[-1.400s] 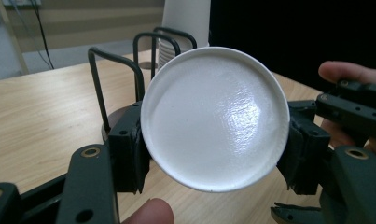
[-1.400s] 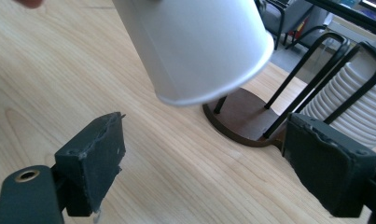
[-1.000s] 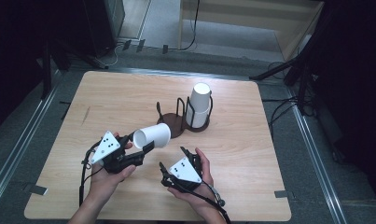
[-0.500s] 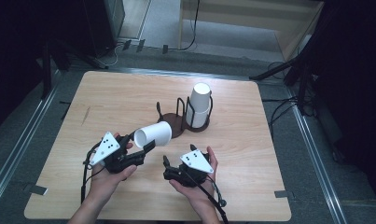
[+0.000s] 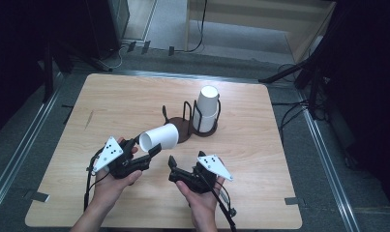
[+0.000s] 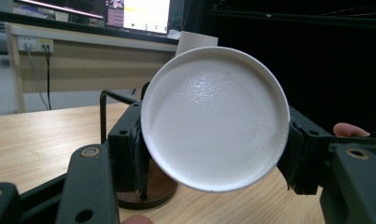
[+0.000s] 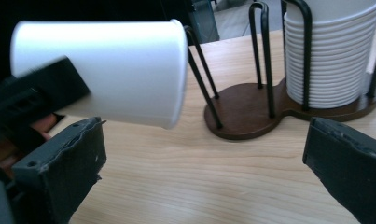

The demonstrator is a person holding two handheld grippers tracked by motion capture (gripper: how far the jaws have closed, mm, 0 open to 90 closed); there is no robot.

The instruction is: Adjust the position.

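A white paper cup lies on its side in the air, its flat bottom facing the left gripper's camera. My left gripper is shut on the cup near that bottom, one jaw on each side. The cup's mouth points toward a dark wire cup holder with a brown base. A stack of white cups stands in the holder's right ring, and the left ring is bare. My right gripper is open just below the held cup, its jaws wide apart and touching nothing.
The light wooden table is ringed by a metal frame. Cables and dark stands sit on the floor around it. A person's hands come in at the front edge.
My right gripper has shifted slightly right and turned, so its jaws now point at the held cup. The left gripper and its cup have barely moved.
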